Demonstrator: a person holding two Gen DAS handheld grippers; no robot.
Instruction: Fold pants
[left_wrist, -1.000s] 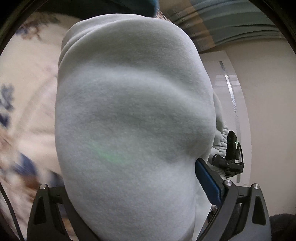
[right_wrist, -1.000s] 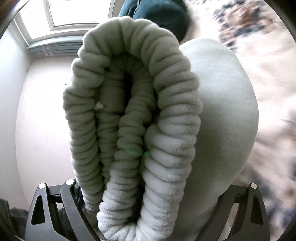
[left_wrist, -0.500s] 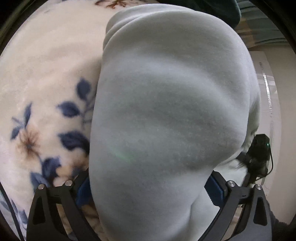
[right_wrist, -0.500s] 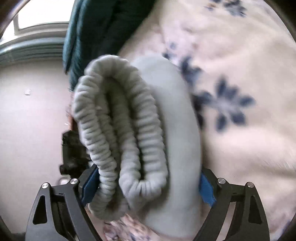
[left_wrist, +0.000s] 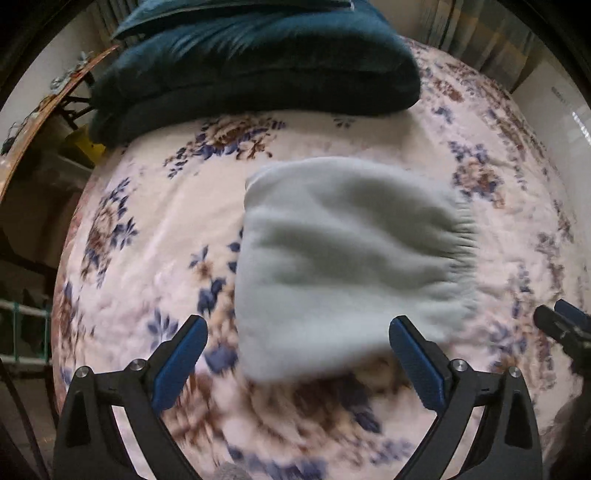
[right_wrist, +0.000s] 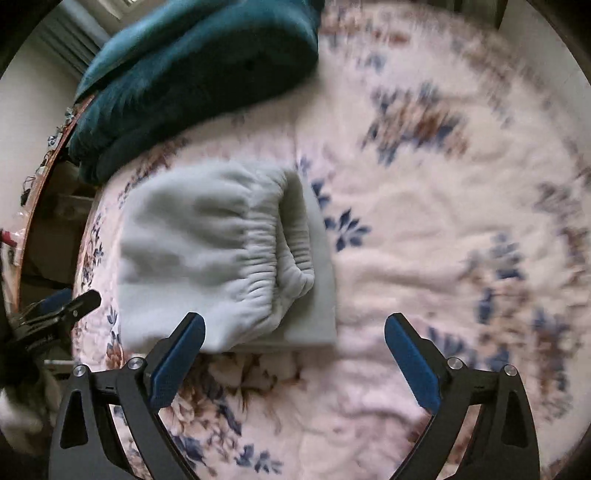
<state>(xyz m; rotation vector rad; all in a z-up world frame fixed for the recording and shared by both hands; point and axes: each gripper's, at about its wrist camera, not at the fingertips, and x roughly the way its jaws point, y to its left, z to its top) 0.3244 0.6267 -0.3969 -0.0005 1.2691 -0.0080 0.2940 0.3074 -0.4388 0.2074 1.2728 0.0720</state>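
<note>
The pale grey fleece pants (left_wrist: 343, 258) lie folded in a compact bundle on the floral blanket (left_wrist: 147, 229). The gathered elastic waistband (right_wrist: 280, 251) faces right in the right wrist view, with the bundle (right_wrist: 207, 254) left of centre. My left gripper (left_wrist: 297, 354) is open and empty, just short of the bundle's near edge. My right gripper (right_wrist: 293, 350) is open and empty, above the near right corner of the bundle. The other gripper's tip shows at the right edge of the left wrist view (left_wrist: 561, 328) and at the left edge of the right wrist view (right_wrist: 55, 314).
A dark teal pillow or folded blanket (left_wrist: 258, 70) lies at the far end of the bed, also in the right wrist view (right_wrist: 195, 74). The bed's left edge drops to a floor with furniture (left_wrist: 33, 155). A white wall (left_wrist: 554, 122) is at the right.
Both grippers were shut on the pants held up close to the cameras. Now the pants lie on the blanket and both grippers have opened and drawn back.
</note>
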